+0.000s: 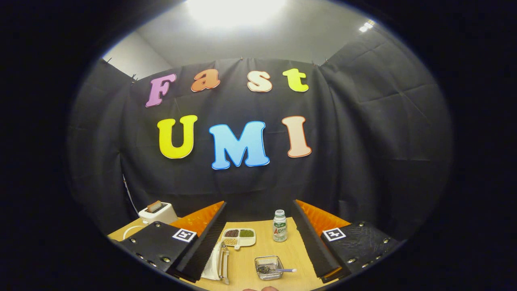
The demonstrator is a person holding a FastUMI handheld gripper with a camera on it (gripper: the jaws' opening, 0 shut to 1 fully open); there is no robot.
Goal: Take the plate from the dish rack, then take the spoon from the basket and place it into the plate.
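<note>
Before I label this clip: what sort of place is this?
Likely a staged kitchen tabletop in a cloth-walled booth: a toaster, a dish rack holding a plate, and a basket with a spoon on a wooden table. The claw is open.

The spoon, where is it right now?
The spoon lies in the small basket on the table, between the open gripper fingers, nearer than the bottle and right of the dish rack.
</note>
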